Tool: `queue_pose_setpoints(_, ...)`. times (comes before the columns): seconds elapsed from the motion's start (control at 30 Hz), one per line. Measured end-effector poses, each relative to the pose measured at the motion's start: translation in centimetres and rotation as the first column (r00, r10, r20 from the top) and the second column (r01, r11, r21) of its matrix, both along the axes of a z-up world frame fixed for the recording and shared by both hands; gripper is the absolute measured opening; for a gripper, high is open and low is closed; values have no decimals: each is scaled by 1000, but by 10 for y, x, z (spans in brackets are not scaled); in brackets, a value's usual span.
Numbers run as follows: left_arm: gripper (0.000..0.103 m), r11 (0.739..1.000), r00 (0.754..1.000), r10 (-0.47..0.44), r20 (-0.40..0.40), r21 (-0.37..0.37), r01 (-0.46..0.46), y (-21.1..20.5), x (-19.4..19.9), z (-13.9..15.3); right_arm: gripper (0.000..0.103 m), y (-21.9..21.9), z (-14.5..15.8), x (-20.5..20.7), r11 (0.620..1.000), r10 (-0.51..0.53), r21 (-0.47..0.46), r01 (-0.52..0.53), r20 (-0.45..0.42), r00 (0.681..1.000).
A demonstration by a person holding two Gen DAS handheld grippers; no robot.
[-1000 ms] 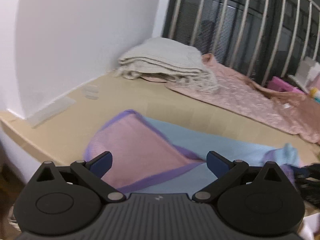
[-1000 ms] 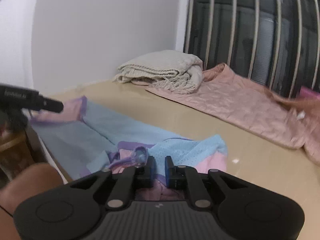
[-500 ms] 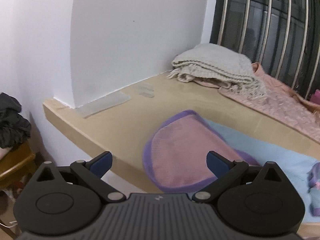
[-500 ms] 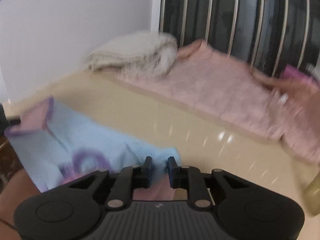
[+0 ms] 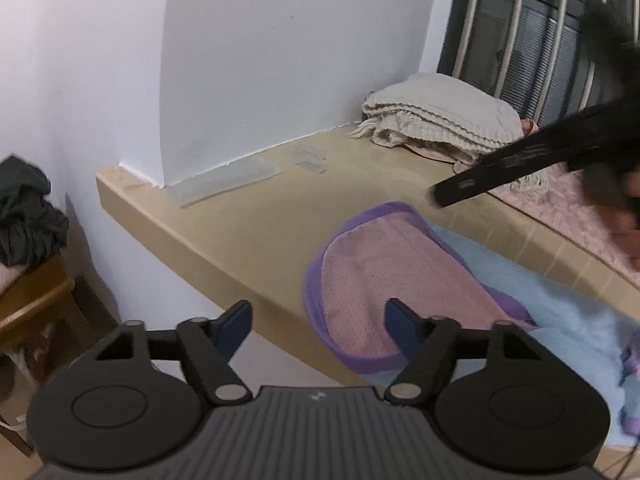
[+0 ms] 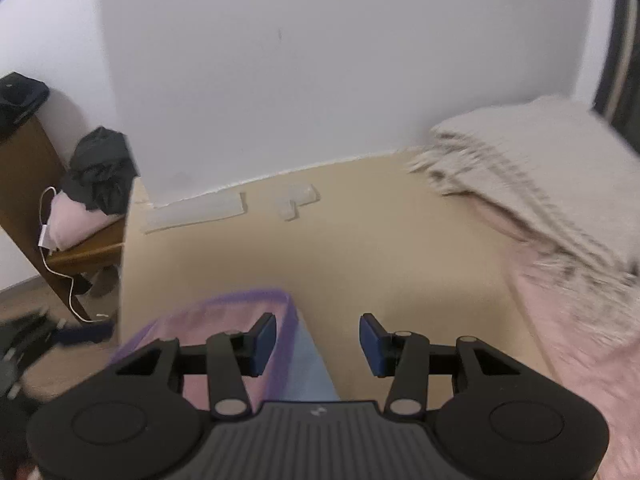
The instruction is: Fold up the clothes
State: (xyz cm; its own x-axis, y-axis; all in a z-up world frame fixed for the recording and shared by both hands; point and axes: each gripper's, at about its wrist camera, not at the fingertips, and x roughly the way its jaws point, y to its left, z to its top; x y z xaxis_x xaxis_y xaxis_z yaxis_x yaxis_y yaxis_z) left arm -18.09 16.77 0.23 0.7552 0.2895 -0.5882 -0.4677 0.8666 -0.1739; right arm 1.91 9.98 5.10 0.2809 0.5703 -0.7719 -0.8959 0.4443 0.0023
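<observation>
A light blue garment (image 5: 560, 320) with a pink, purple-edged sleeve (image 5: 376, 276) lies flat on the beige ledge (image 5: 248, 216). My left gripper (image 5: 318, 322) is open and empty, held off the ledge's front edge just short of the sleeve. My right gripper (image 6: 318, 336) is open and empty above the sleeve's far edge (image 6: 248, 312). It appears blurred in the left wrist view (image 5: 520, 160), hovering over the garment. The left gripper shows blurred at the lower left of the right wrist view (image 6: 60, 336).
A folded beige knit blanket (image 5: 440, 120) lies on a pink cloth (image 5: 568, 208) at the back by the barred window (image 5: 540, 32). Clear plastic strips (image 5: 228, 180) lie by the white wall. A wooden chair with dark clothes (image 5: 24, 208) stands left, below the ledge.
My right gripper let go of the garment, opened, and swung left over the sleeve. My left gripper drew back and left off the ledge edge, staying open.
</observation>
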Motion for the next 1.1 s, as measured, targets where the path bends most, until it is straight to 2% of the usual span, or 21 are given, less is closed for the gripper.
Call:
queue_pose_setpoints(0.07,69,999,1000,5,6,-37,-5,4,-2,-1,38,18,-12,6,999,18,-45,-18,-3,1000)
queue_pose_setpoints(0.17,68,993,1000,14,20,-115,-12,13,-6,-3,28,20,-25,17,999,15,-51,-17,-48,999)
queue_pose_setpoints(0.2,66,989,999,16,28,-146,-11,16,-7,-4,19,17,-27,17,999,15,-35,-17,-54,998)
queue_pose_setpoints(0.23,54,985,999,10,39,-172,-3,18,-9,-4,8,15,-30,17,999,25,-22,-27,-54,998)
queue_pose_setpoints(0.27,44,982,999,-2,46,-189,10,19,-10,-3,8,14,-30,13,999,34,-19,-35,-48,998)
queue_pose_setpoints(0.4,23,986,1000,2,23,-164,2,15,-12,7,5,5,-26,-5,999,14,-40,-14,17,1000)
queue_pose_setpoints(0.47,3,986,999,-14,30,-164,18,16,-17,11,4,-4,-18,-9,1000,-11,-11,12,38,999)
queue_pose_setpoints(0.63,3,992,998,-45,40,-116,49,7,-17,24,4,-42,11,-14,990,-93,113,86,56,994)
queue_pose_setpoints(0.8,2,991,987,-121,101,-40,126,-8,13,46,4,-84,33,-13,968,-169,201,148,92,981)
queue_pose_setpoints(0.87,2,982,971,-180,157,-22,186,-11,38,60,4,-101,41,-9,957,-210,226,180,114,971)
queue_pose_setpoints(0.93,2,969,951,-246,188,27,246,-17,73,78,4,-123,50,0,937,-277,254,238,129,952)
queue_pose_setpoints(1.03,2,941,934,-315,168,180,285,-44,136,102,4,-161,64,15,891,-395,303,338,152,906)
queue_pose_setpoints(1.1,2,908,916,-377,139,252,336,-64,176,111,4,-191,73,28,846,-480,339,411,150,864)
